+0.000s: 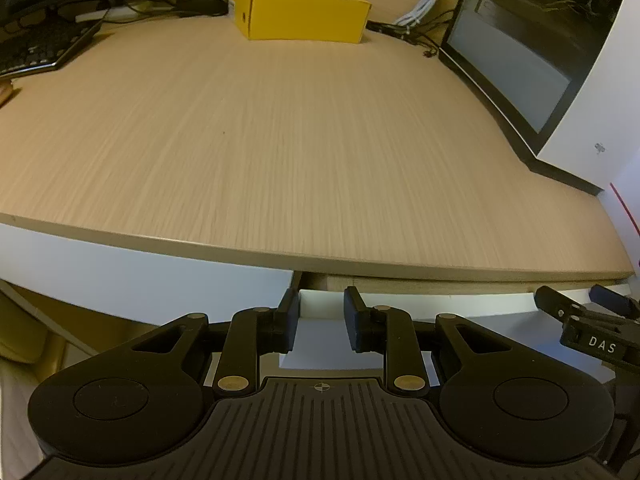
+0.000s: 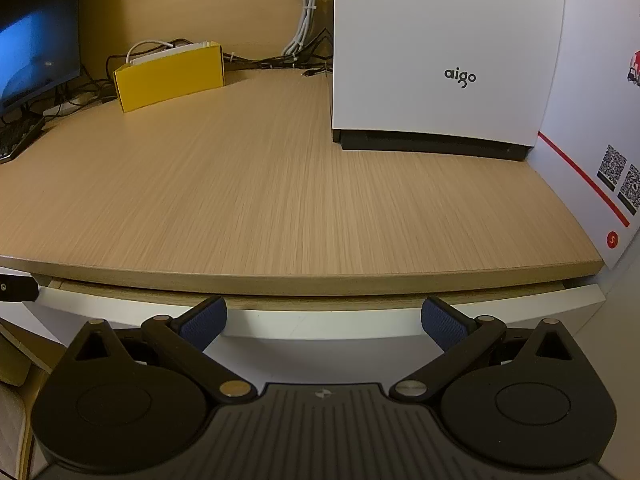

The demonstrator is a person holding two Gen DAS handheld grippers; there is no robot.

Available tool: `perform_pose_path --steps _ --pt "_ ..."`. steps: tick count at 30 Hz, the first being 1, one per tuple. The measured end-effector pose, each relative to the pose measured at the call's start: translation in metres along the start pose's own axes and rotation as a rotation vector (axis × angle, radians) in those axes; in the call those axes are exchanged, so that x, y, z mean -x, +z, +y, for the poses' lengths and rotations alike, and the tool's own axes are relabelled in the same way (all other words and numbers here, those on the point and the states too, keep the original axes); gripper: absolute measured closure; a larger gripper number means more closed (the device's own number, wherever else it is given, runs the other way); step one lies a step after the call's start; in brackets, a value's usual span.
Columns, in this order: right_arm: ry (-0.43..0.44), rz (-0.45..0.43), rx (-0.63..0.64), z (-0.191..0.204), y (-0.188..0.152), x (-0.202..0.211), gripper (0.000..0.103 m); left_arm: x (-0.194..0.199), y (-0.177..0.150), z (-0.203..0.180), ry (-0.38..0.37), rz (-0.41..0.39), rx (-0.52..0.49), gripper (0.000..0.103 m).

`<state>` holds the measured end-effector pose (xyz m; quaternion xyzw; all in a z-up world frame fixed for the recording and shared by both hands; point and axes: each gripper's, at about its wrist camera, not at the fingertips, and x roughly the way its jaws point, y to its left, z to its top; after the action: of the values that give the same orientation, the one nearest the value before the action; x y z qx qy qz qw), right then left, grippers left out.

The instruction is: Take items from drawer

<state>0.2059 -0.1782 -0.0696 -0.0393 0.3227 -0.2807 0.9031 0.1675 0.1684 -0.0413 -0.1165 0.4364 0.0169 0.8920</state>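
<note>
Here, drawer: the white drawer point(image 2: 320, 322) sits just under the front edge of the wooden desk point(image 2: 280, 184), barely ajar, its contents hidden.
Left gripper: the left gripper point(image 1: 321, 322) is at the drawer's left end, jaws narrowly parted around the top lip of the white front; whether the pads press it I cannot tell.
Right gripper: the right gripper point(image 2: 323, 320) hovers before the drawer front, jaws spread wide, holding nothing.
Handling: likely a stiff, smooth panel on runners; grip the top lip and pull straight out, since the painted face may slip.
Background: a yellow box point(image 1: 298, 12) stands near the desk's back edge.
</note>
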Motion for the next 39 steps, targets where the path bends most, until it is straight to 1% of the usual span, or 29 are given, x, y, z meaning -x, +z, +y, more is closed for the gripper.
perform_pose_path --steps 4,6,7,11,14,18,20,22,25,27,31,34,37,39 --pt "0.003 0.015 0.000 0.000 0.001 0.001 0.000 0.003 -0.002 0.001 0.000 0.000 -0.011 0.075" --pt "0.012 -0.005 -0.008 -0.001 0.003 0.003 0.000 0.004 -0.003 0.002 0.005 -0.013 -0.001 0.080" --pt "-0.002 -0.020 -0.008 -0.001 0.004 0.003 0.000 0.006 -0.003 0.002 0.011 -0.024 0.003 0.080" --pt "-0.021 -0.008 0.002 -0.001 0.007 -0.003 0.000 0.015 -0.002 -0.001 0.080 -0.076 -0.015 0.080" --pt "-0.028 -0.010 0.004 -0.001 0.005 -0.006 0.000 0.023 0.000 -0.004 0.092 -0.101 -0.024 0.080" --pt "-0.033 0.002 -0.011 -0.002 0.006 -0.007 0.000 0.024 0.001 -0.019 0.045 -0.099 -0.050 0.080" --pt "-0.026 0.026 -0.007 -0.003 0.008 -0.006 0.000 0.021 0.001 -0.028 0.020 -0.088 -0.069 0.080" --pt "-0.017 0.052 0.000 -0.004 0.010 -0.005 0.000 0.016 -0.001 -0.037 -0.015 -0.069 -0.091 0.080" --pt "-0.013 0.060 0.005 -0.003 0.006 -0.001 0.000 0.009 -0.003 -0.055 -0.051 -0.052 -0.143 0.080" --pt "-0.014 0.047 0.003 -0.003 0.003 0.002 0.000 0.002 -0.005 -0.068 -0.062 -0.048 -0.177 0.080" --pt "-0.003 0.004 -0.006 -0.005 -0.003 0.009 0.000 -0.008 -0.004 -0.081 -0.081 -0.039 -0.195 0.080" --pt "-0.037 -0.054 -0.012 -0.010 -0.004 0.017 0.000 -0.011 -0.004 -0.086 -0.077 -0.035 -0.210 0.080" --pt "-0.045 -0.045 -0.021 -0.016 -0.002 0.011 0.000 -0.015 -0.003 -0.087 -0.075 -0.024 -0.204 0.080" --pt "-0.049 -0.055 -0.020 -0.017 -0.001 0.009 0.000 -0.017 -0.002 -0.088 -0.076 -0.022 -0.202 0.080"
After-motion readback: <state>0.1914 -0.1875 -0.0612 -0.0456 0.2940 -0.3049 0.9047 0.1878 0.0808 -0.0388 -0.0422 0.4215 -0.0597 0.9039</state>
